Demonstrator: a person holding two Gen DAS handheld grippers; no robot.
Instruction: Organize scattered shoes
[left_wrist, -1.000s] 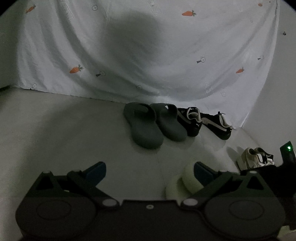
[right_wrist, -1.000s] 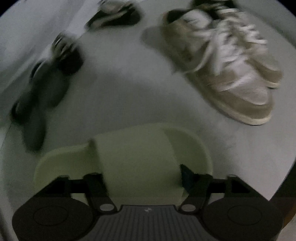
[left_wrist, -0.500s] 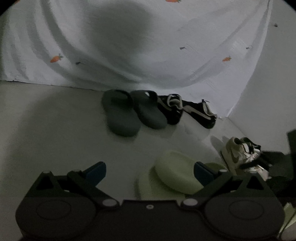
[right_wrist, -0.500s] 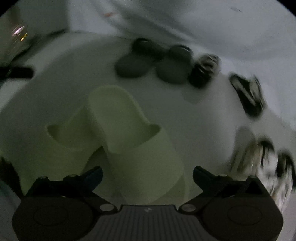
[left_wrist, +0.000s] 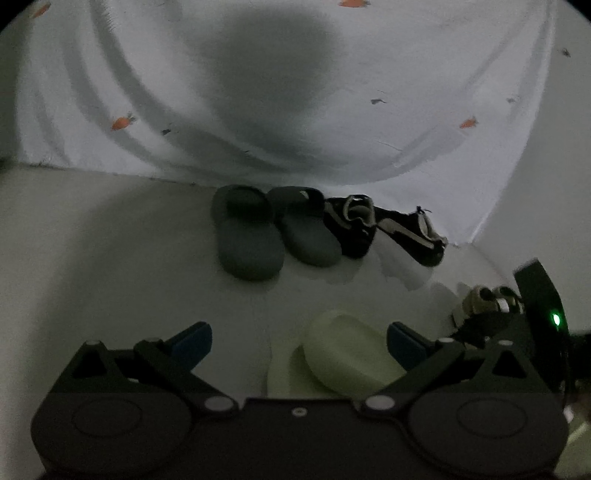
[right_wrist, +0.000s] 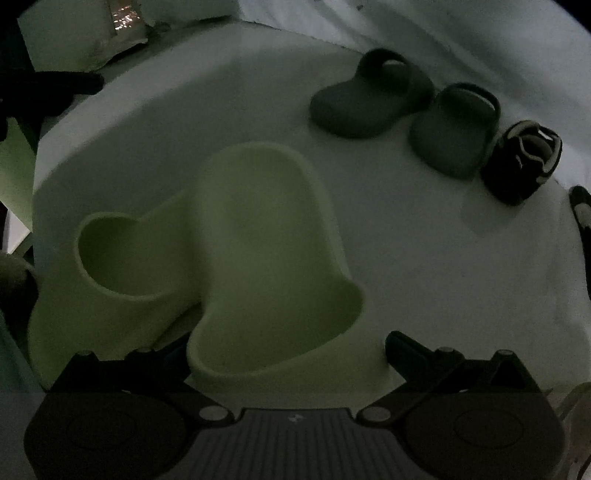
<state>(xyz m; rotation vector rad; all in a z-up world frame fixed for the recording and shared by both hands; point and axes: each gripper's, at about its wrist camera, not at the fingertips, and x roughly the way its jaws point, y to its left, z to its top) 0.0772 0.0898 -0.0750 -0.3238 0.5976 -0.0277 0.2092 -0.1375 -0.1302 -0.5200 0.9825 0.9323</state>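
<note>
Two pale green slides lie on the grey floor. In the right wrist view one slide (right_wrist: 266, 258) lies partly over the other (right_wrist: 122, 266). My right gripper (right_wrist: 284, 354) is open, its fingers on either side of the upper slide's heel. In the left wrist view the green slides (left_wrist: 343, 358) lie between the fingers of my left gripper (left_wrist: 299, 339), which is open and empty. Two dark grey slides (left_wrist: 247, 236) (left_wrist: 306, 229) and two black sneakers (left_wrist: 351, 229) (left_wrist: 413, 236) stand in a row by the sheet.
A white sheet with carrot prints (left_wrist: 295, 92) hangs behind the row. A beige-and-white sneaker pair (left_wrist: 487, 299) lies at the right by the wall. The right gripper's body with a green light (left_wrist: 554, 317) shows at the right edge. Boxes (right_wrist: 92, 33) stand at the far left.
My right gripper swung from the beige sneakers to the row and opened around the green slide. The slide now lies over its mate. My left gripper stayed open.
</note>
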